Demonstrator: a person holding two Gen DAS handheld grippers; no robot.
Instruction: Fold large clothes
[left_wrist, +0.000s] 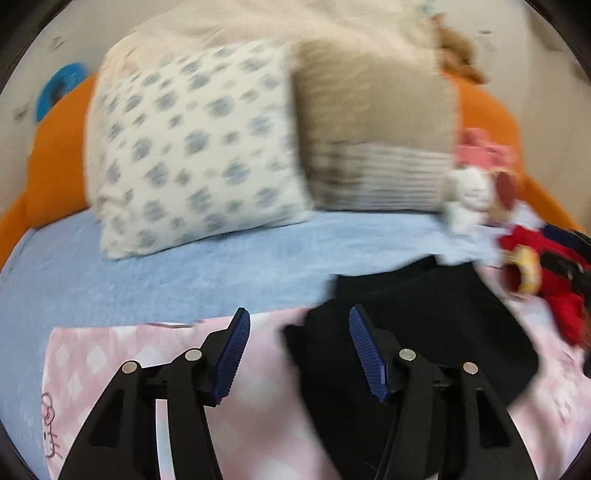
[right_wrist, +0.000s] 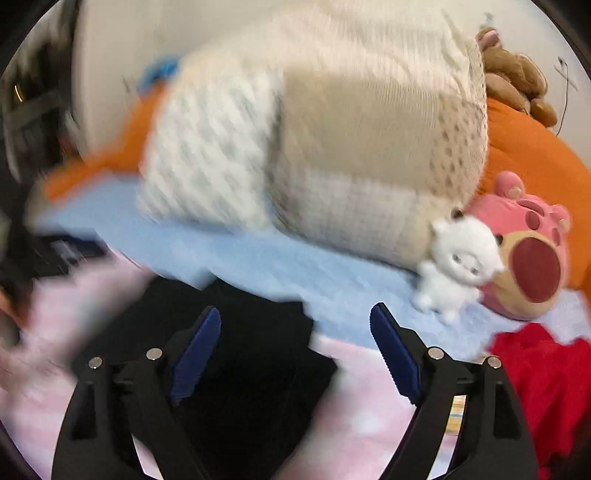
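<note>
A black garment (left_wrist: 424, 332) lies bunched on a pink checked blanket (left_wrist: 110, 362) on the bed. In the left wrist view my left gripper (left_wrist: 299, 314) is open and empty, its blue pads over the garment's left edge. In the right wrist view the same black garment (right_wrist: 251, 369) lies under and between my fingers. My right gripper (right_wrist: 295, 314) is open and empty above it. Both views are blurred by motion.
A light blue sheet (left_wrist: 184, 266) covers the bed. A patterned pillow (left_wrist: 192, 155) and a beige knit cushion (left_wrist: 373, 140) stand at the back against an orange bolster (left_wrist: 55, 155). A white plush (right_wrist: 458, 266), a pink plush (right_wrist: 532, 251) and red clothing (right_wrist: 546, 380) lie at the right.
</note>
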